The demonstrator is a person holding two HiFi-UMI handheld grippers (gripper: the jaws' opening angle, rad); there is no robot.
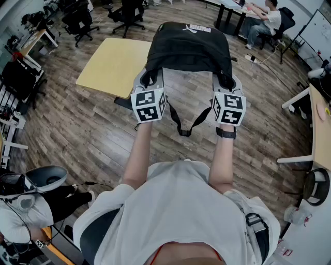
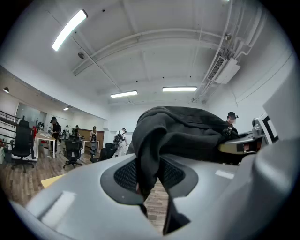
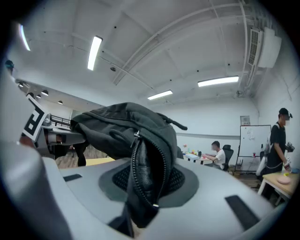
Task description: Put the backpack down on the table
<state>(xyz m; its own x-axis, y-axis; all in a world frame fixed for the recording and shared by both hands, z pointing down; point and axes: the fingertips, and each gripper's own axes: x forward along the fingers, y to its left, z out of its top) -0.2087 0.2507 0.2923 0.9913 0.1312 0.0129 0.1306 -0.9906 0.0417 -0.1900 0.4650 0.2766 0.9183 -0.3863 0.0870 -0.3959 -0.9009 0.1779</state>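
A black backpack [image 1: 189,49] hangs in the air between my two grippers, above the wooden floor and just right of the yellow table [image 1: 114,64]. My left gripper [image 1: 150,77] is shut on a fold of the backpack's fabric [image 2: 150,150] at its left edge. My right gripper [image 1: 227,83] is shut on the zippered edge of the backpack [image 3: 145,173] at its right side. A loose strap [image 1: 186,124] dangles below the bag between the two marker cubes. Both grippers point level, away from me.
Office chairs [image 1: 126,13] stand beyond the yellow table. A seated person [image 1: 266,20] works at a desk at the far right. Another desk edge [image 1: 315,124] lies to the right. A person with a headset [image 1: 20,207] is at the lower left.
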